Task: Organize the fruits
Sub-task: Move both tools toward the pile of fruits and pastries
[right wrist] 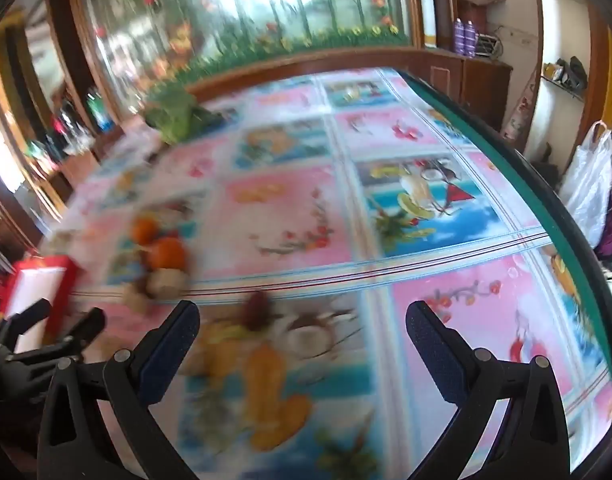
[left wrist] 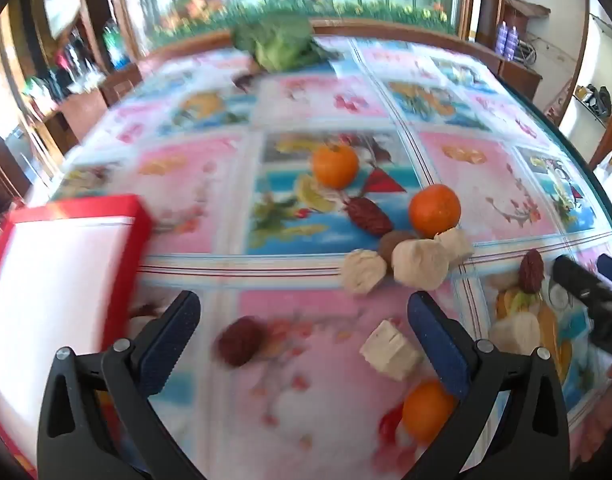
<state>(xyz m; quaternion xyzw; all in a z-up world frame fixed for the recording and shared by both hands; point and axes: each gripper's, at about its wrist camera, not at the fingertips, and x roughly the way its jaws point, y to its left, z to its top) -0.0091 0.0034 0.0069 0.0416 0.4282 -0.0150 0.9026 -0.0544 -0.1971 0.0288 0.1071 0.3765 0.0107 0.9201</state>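
The left gripper [left wrist: 303, 338] hung spread wide and empty over a red date [left wrist: 238, 342] and a pale cube [left wrist: 390, 349]. The right gripper [right wrist: 301, 340] was likewise spread, empty. Farther off lay oranges [left wrist: 434, 211] on the tablecloth [left wrist: 326, 96], the red box [left wrist: 57, 280] to their left.
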